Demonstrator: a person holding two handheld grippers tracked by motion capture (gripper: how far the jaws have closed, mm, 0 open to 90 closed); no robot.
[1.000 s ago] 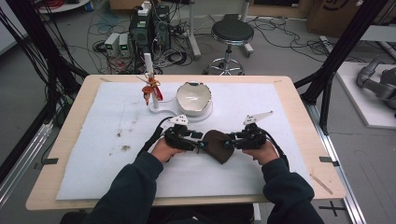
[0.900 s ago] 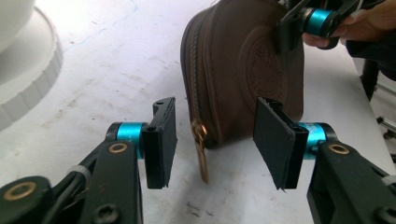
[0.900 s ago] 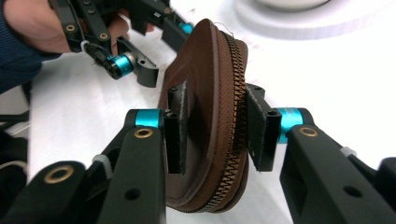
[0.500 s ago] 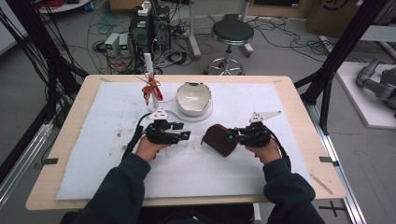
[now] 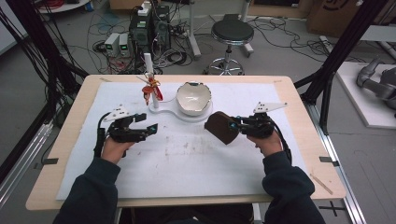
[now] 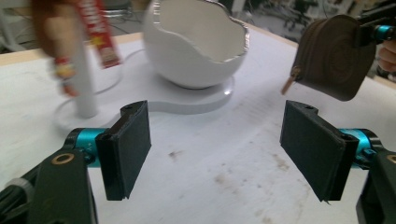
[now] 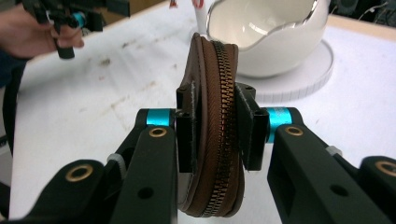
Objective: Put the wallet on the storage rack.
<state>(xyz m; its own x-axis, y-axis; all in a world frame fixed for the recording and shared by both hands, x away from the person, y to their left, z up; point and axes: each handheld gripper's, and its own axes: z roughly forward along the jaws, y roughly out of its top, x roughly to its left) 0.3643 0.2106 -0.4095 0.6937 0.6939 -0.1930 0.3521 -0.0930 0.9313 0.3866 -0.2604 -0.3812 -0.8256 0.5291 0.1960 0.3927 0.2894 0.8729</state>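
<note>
The left gripper (image 5: 152,127) has let go of the brown zippered pouch (image 5: 222,127) and drawn away to the left, jaws now spread wide and empty. The right gripper (image 7: 215,123) alone clamps the pouch edge-on, above the table, just beside the white eggshell-shaped bowl (image 5: 193,98). The bowl looks empty, so the pouch is probably headed there.

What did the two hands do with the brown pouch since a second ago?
Both tongs were together at the brown pouch in the middle. Then the left tongs let go, opened wide and pulled away to the person's left. The right tongs kept hold of the pouch, squeezing it across its zipper, and carried it a little to the right. The white bowl and the white stand with the red ornament stayed put.
</note>
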